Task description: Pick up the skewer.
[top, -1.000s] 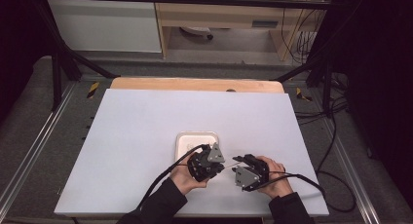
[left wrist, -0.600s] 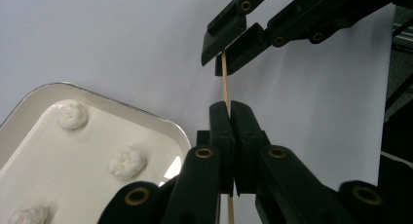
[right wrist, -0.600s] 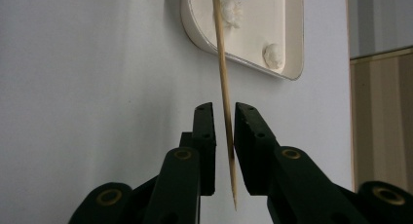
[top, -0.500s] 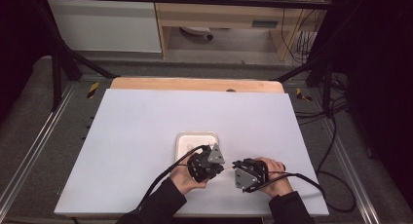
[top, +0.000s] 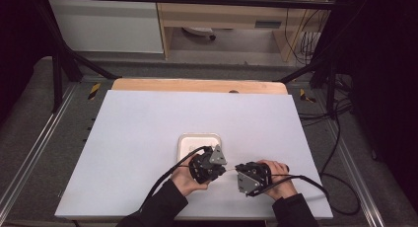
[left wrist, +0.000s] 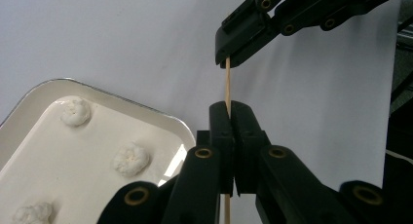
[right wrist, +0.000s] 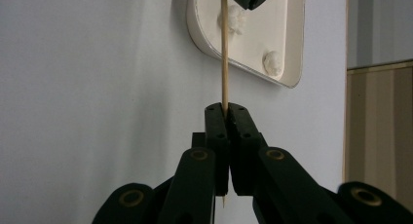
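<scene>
A thin wooden skewer spans the gap between my two grippers near the table's front edge. My left gripper is shut on one end of it, beside the white tray. The tray holds a few white puffy lumps. My right gripper has just been closing, and its pads now pinch the skewer at the other end. In the high view the left gripper and the right gripper point at each other, tip to tip, just in front of the tray.
The white tabletop stretches left, right and behind the tray. A wooden strip runs along its far edge. Black cables trail from both grippers toward the table's front and right side.
The right gripper's jaws have come together on the skewer. Both hands have stayed where they were.
</scene>
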`<move>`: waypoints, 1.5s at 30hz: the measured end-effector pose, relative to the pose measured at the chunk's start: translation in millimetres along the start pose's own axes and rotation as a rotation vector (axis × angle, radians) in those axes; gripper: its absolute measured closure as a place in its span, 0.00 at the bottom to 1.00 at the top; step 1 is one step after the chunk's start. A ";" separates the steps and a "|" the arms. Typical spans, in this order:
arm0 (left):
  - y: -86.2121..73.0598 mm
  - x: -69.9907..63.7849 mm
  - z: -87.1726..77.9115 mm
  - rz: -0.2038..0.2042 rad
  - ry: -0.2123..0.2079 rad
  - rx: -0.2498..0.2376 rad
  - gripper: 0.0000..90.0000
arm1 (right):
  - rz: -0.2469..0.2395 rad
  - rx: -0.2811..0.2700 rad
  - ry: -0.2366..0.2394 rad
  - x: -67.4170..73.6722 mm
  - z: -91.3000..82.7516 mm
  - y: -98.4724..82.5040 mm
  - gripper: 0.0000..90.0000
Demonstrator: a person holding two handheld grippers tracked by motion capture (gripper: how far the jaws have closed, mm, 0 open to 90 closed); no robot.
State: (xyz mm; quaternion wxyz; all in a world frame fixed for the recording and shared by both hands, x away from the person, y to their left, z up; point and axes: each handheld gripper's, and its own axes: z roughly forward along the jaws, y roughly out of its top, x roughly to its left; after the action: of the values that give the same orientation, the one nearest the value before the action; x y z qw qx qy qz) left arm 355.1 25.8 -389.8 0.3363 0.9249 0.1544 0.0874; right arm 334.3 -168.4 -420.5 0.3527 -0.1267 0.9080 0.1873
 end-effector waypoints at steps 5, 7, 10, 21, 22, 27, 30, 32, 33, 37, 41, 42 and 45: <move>0.3 2.3 -0.8 -0.006 0.002 0.013 0.95 | -0.009 0.009 -0.002 -1.0 -0.4 1.4 0.99; 0.3 3.6 -0.9 -0.010 0.017 0.033 0.91 | -0.012 0.013 -0.005 -1.2 -0.4 1.5 0.99; -0.1 7.4 -1.9 -0.022 0.027 0.075 0.78 | -0.027 0.038 -0.006 -1.7 -0.8 0.9 0.99; 3.5 9.8 -0.3 -0.010 -0.011 0.213 0.85 | -0.054 0.066 0.005 -0.3 1.2 5.1 0.99; 3.6 9.5 0.1 -0.010 -0.012 0.219 0.87 | -0.056 0.068 0.005 -0.2 1.3 5.3 0.99; 2.8 7.5 4.4 0.006 -0.016 0.236 0.93 | -0.065 0.063 0.002 0.1 1.4 5.9 0.99; 2.8 5.2 6.2 0.018 -0.017 0.247 0.97 | -0.070 0.068 0.002 0.3 1.0 6.1 0.99; 2.5 4.1 7.3 0.024 -0.015 0.253 0.98 | -0.082 0.069 0.003 0.0 0.9 6.6 0.99; 2.4 3.7 7.7 0.032 -0.013 0.258 0.98 | -0.082 0.069 0.003 0.0 0.9 6.6 0.99; 1.9 2.2 7.9 0.037 -0.006 0.266 0.98 | -0.087 0.069 0.005 0.5 1.1 8.0 0.99; 1.4 0.6 6.9 0.054 0.006 0.260 0.99 | -0.080 0.067 0.002 0.7 0.6 8.0 0.99; 1.3 0.4 6.7 0.057 0.007 0.262 0.99 | -0.080 0.067 0.002 0.7 0.6 8.0 0.99; 0.3 -0.1 5.9 0.056 0.010 0.249 0.99 | -0.065 0.060 0.000 0.3 0.4 7.8 0.98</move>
State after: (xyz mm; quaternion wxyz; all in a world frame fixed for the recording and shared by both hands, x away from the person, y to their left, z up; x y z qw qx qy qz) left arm 356.6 22.0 -394.1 0.2155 0.9630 0.1401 0.0814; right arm 331.5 -161.3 -419.0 0.3620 -0.1457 0.9087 0.1483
